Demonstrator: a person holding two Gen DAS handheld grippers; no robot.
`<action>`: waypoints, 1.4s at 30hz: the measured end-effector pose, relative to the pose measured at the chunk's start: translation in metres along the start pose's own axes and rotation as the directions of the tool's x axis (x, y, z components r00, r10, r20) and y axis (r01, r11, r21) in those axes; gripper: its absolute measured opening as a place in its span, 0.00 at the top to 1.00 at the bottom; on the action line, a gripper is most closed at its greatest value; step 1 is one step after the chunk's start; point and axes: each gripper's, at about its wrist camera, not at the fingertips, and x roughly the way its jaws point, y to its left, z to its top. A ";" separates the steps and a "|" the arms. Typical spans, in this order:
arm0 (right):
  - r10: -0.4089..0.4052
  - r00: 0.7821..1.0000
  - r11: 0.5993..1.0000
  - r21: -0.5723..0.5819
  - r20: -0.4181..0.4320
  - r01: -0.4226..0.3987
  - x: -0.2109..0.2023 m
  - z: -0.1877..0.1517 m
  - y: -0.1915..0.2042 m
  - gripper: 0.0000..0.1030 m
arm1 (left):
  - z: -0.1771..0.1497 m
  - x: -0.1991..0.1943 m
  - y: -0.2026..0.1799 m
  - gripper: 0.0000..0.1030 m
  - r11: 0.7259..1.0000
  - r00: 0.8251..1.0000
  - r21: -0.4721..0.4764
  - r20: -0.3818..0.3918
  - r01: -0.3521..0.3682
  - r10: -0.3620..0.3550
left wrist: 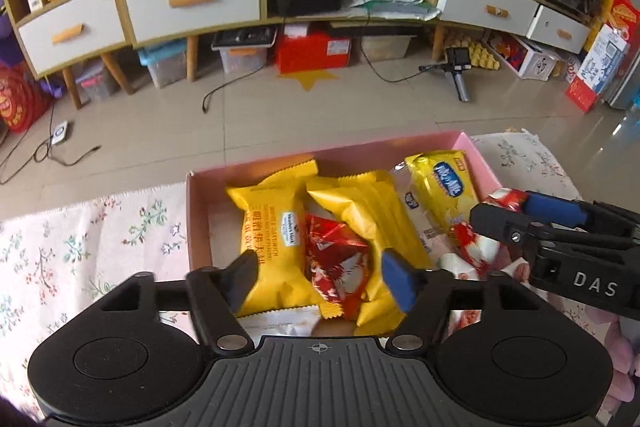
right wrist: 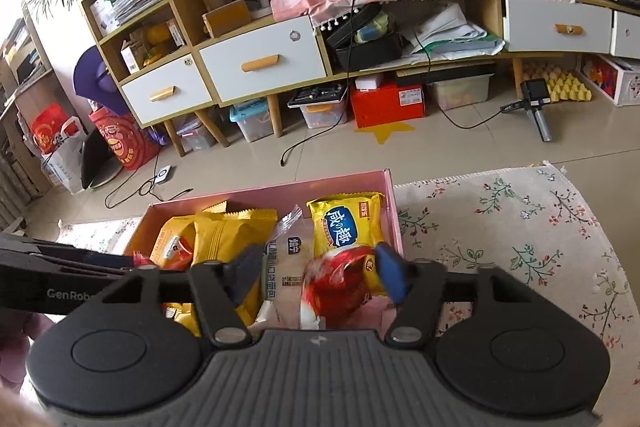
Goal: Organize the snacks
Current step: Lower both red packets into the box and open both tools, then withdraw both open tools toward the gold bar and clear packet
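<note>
A pink box (left wrist: 200,195) (right wrist: 394,211) on the flowered cloth holds several snacks: yellow sandwich packs (left wrist: 272,227) (right wrist: 224,239), a red pack (left wrist: 336,263), a yellow-and-blue cracker pack (left wrist: 444,187) (right wrist: 346,227) and a white bread pack (right wrist: 286,267). My left gripper (left wrist: 318,279) is open and empty over the red pack. My right gripper (right wrist: 320,273) is open over the box's right side, with a red-and-white snack (right wrist: 340,283) (left wrist: 476,243) lying blurred between its fingers, not pinched. The right gripper also shows in the left wrist view (left wrist: 520,215).
The flowered tablecloth (right wrist: 520,227) (left wrist: 80,247) spreads on both sides of the box. Beyond the table edge is tiled floor (left wrist: 280,115) with cables, a handheld camera (right wrist: 536,107), storage bins and a cabinet with white drawers (right wrist: 264,63).
</note>
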 end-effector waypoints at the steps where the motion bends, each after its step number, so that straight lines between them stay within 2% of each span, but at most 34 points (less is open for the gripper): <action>1: -0.004 1.000 1.000 0.000 -0.001 0.004 -0.002 0.000 0.000 0.38 | 0.000 -0.003 -0.001 0.30 1.000 1.000 0.000 0.005 0.000 0.000; 3: -0.009 1.000 1.000 0.003 0.000 0.009 -0.004 0.001 0.000 0.35 | -0.001 -0.008 -0.002 0.26 1.000 1.000 0.001 0.010 0.000 0.000; 8: -0.014 1.000 1.000 0.008 0.010 0.014 -0.017 0.000 0.001 0.28 | -0.009 -0.024 -0.006 0.23 1.000 1.000 0.012 0.020 -0.009 0.009; 19: -0.040 0.999 0.999 -0.015 0.012 0.041 -0.045 -0.011 -0.001 0.18 | -0.039 -0.055 -0.016 0.15 1.000 0.999 0.013 0.042 -0.002 0.001; 25: -0.056 0.998 0.998 -0.033 0.000 0.056 -0.058 -0.025 -0.001 0.09 | -0.067 -0.070 -0.022 0.12 1.000 0.999 0.017 0.044 -0.013 0.012; 29: -0.074 0.997 0.996 -0.046 -0.004 0.074 -0.067 -0.037 -0.002 0.05 | -0.088 -0.074 -0.025 0.10 1.000 1.000 0.008 0.019 -0.007 0.007; 37: -0.090 0.996 0.994 -0.059 -0.005 0.090 -0.080 -0.057 0.001 0.01 | -0.129 -0.081 -0.028 0.08 0.999 1.000 -0.020 -0.004 -0.025 0.025; 42: -0.109 0.994 0.990 -0.086 0.001 0.109 -0.084 -0.072 0.003 0.00 | -0.150 -0.083 -0.025 0.08 0.998 1.000 -0.067 -0.017 -0.014 0.013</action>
